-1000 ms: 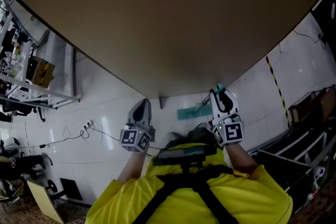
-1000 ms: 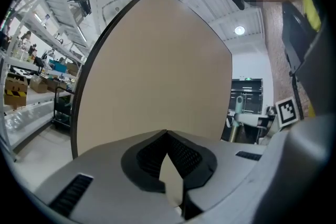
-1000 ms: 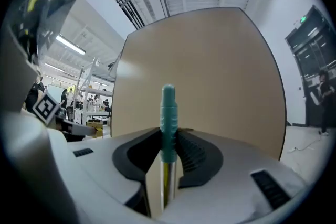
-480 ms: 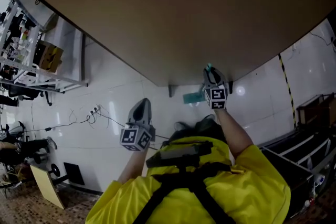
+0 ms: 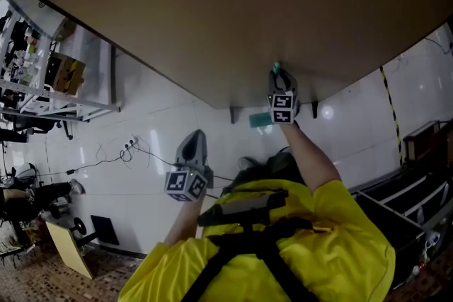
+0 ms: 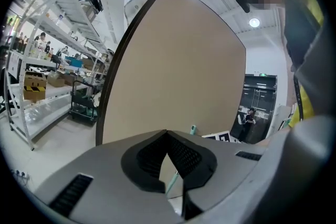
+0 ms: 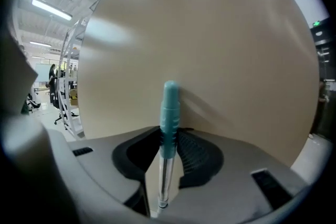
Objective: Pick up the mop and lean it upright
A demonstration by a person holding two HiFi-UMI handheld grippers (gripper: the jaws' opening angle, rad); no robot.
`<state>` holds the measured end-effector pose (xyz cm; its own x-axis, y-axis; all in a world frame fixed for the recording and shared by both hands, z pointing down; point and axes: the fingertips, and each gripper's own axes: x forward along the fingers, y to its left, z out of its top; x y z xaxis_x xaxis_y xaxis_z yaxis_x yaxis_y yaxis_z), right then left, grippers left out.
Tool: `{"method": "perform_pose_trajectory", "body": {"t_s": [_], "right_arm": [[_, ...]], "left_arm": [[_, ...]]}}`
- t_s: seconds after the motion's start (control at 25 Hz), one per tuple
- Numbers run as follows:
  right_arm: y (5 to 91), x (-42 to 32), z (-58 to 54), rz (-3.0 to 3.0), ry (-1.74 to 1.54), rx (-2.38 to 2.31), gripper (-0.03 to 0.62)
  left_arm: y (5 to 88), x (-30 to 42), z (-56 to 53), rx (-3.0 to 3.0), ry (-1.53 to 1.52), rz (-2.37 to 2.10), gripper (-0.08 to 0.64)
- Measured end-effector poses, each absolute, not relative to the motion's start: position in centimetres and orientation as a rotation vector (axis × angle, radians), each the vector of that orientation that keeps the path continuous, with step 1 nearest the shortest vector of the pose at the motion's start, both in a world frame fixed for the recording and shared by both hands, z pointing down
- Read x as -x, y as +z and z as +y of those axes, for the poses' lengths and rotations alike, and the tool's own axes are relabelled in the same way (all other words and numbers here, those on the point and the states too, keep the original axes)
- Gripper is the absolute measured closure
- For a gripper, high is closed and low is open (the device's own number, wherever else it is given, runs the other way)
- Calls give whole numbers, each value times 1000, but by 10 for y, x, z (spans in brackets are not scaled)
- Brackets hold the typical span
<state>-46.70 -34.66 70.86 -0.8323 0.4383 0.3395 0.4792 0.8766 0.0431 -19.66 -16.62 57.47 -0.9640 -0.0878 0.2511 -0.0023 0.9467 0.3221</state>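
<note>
The right gripper (image 7: 169, 134) had its fingers clamped on the mop (image 7: 169, 98) at its teal grip, holding the handle upright against the tan board (image 7: 226, 44), seemingly to lean it there, while the left gripper (image 6: 167, 139) hovered empty, fingers together.

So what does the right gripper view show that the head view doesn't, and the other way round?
Only the right gripper view: the right gripper closed on the mop handle at its teal grip, bare metal shaft below; its jaws have just eased open slightly. Only the head view: the left gripper, the person's yellow shirt, a floor cable, a teal piece at the foot of the beige board, possibly the mop head. Both: the right gripper, the handle's teal tip, that board, shelving at the left.
</note>
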Motion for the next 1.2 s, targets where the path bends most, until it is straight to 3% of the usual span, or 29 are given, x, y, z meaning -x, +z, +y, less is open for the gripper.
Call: {"method": "perform_pose_trajectory", "body": {"t_s": [0.08, 0.16, 0.32, 0.56, 0.8, 1.0, 1.2], "right_arm": [[707, 468, -345, -2737, -184, 651, 475], [703, 468, -344, -2746, -192, 651, 399], [685, 462, -346, -2763, -197, 705, 342], [584, 411, -372, -2873, -107, 869, 327], [485, 325, -442, -2922, 51, 924, 382], [447, 297, -471, -2928, 159, 899, 586], [446, 295, -471, -2904, 176, 900, 586]], "left_arm": [[574, 200, -167, -80, -478, -2840, 559], [573, 202, -168, -93, -477, -2844, 559], [576, 200, -167, -79, -488, -2842, 560], [571, 206, -169, -84, -513, -2854, 560], [549, 215, -169, -101, -513, -2895, 560], [520, 220, -177, -131, -528, -2947, 560], [502, 226, -190, -189, -518, -2970, 560]]}}
